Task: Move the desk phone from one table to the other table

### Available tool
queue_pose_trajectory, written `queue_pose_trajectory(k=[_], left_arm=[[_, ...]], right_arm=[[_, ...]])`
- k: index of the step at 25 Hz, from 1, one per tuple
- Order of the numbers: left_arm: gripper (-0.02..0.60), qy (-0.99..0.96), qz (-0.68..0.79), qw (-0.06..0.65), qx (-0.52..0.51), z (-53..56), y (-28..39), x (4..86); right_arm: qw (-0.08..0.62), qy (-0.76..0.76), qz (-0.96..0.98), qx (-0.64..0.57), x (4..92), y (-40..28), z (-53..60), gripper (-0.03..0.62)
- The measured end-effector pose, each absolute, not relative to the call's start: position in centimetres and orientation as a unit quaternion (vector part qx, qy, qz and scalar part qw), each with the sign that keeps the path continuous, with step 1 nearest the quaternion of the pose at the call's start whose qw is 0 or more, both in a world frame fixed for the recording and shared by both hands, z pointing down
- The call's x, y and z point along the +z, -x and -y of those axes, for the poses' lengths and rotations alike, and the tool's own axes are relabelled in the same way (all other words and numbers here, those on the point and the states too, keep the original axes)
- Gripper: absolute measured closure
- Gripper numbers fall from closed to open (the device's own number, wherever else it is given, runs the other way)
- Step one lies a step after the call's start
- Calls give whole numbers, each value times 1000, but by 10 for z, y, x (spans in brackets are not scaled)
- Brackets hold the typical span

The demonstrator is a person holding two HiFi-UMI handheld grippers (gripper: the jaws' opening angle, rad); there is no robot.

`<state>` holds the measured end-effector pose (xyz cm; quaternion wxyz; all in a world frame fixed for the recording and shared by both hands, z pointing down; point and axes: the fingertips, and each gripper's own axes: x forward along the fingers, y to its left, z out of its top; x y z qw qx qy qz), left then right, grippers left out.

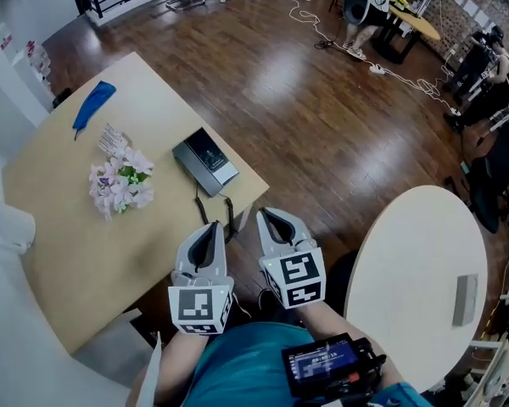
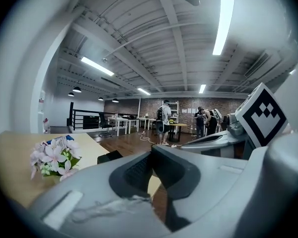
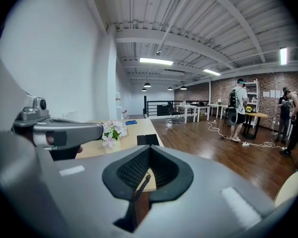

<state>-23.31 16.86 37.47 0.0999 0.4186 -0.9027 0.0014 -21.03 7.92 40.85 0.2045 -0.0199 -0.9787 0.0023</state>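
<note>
Desk phone (image 1: 205, 161) lies on the wooden table (image 1: 64, 236) near its corner, just ahead of my left gripper (image 1: 213, 225) and right gripper (image 1: 264, 214), both with fingers closed together.

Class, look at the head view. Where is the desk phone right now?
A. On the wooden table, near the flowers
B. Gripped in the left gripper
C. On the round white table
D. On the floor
A: the desk phone lies flat on the wooden table, close to its corner, a little apart from the flowers.
</note>
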Motion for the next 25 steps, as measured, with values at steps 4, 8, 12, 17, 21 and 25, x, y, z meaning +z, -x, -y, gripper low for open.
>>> queue_pose_trajectory(k=[4, 8, 12, 17, 21, 25], left_arm=[[569, -401, 912, 87, 21, -167, 205, 372], [569, -376, 921, 92, 35, -168, 180, 369], [569, -344, 932, 103, 46, -177, 162, 378], [569, -325, 938, 113, 45, -193, 143, 385], [569, -327, 936, 125, 38, -213, 135, 394], [569, -348, 927, 126, 55, -236, 128, 400]], right_arm=[[195, 21, 981, 12, 411, 185, -72, 603], [181, 43, 982, 21, 409, 170, -72, 603], [178, 64, 982, 24, 417, 156, -77, 603], [190, 78, 979, 19, 424, 133, -90, 603], [195, 76, 978, -1, 423, 123, -106, 603], [200, 54, 978, -1, 423, 111, -122, 603]])
